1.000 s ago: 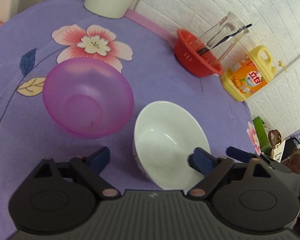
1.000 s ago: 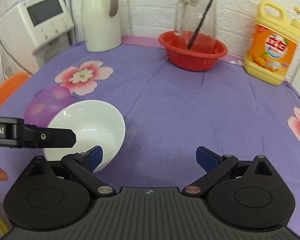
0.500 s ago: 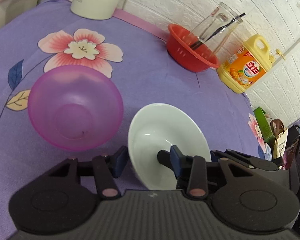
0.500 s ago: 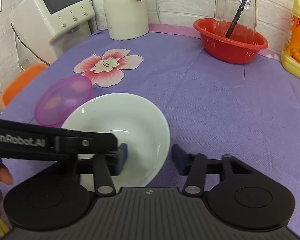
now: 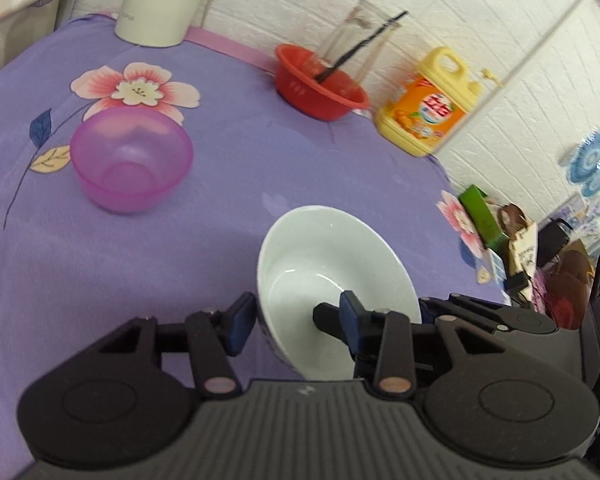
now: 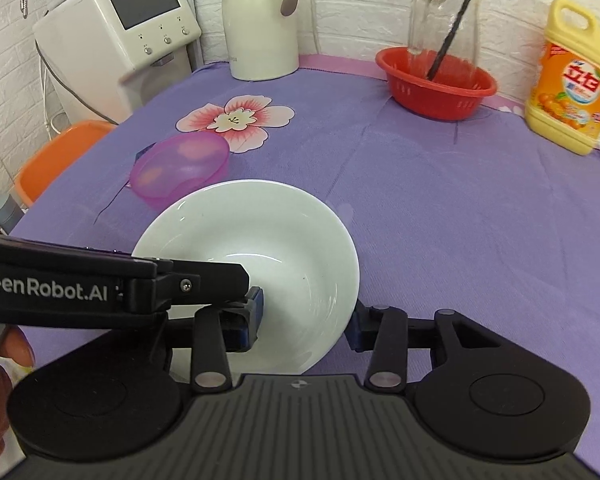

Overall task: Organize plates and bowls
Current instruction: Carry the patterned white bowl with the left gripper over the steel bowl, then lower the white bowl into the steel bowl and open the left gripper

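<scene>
Left wrist: both tools clamp the white bowl (image 5: pixel 332 264), mouth up.

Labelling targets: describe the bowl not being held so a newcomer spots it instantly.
On the purple floral tablecloth, find the big pink-and-white flower print. Beside it sits the purple bowl, free of both grippers: translucent plastic, smaller than the opaque white bowl.
</scene>
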